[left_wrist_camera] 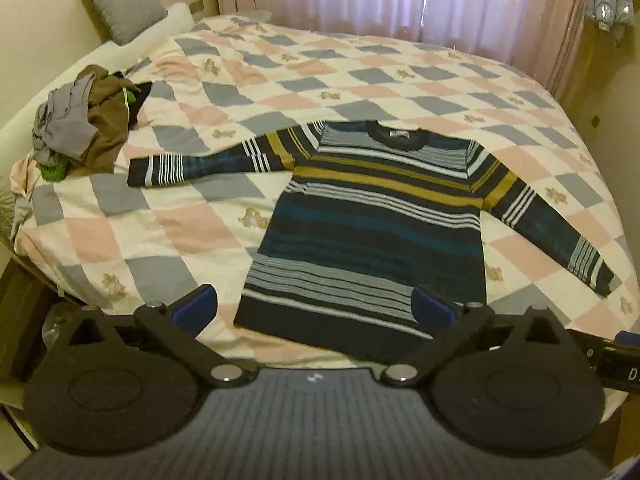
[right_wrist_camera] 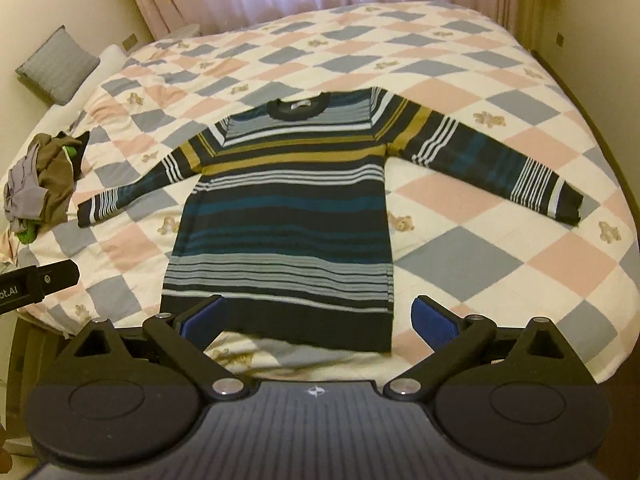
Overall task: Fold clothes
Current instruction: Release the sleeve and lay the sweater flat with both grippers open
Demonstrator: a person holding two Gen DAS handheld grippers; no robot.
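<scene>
Lying flat on the checked quilt (left_wrist_camera: 192, 216), the striped sweater (left_wrist_camera: 372, 224) had both sleeves spread, its neck label too small to read. Near its hem the left gripper (left_wrist_camera: 316, 312) and right gripper (right_wrist_camera: 320, 322) hung with fingers spread wide, holding nothing. Beyond its sleeve sat a heap of clothes (left_wrist_camera: 80, 128), near a grey cushion (left_wrist_camera: 124, 2). Lettering "ot.AI" showed on the left gripper's body.

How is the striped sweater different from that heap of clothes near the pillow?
The striped sweater lies spread flat, sleeves out to both sides; the heap of clothes is crumpled in a mound. The sweater is one garment in dark blue, teal, mustard and white stripes; the heap mixes plain brown, grey and green pieces. Both rest on the checked quilt, untouched by either gripper.
</scene>
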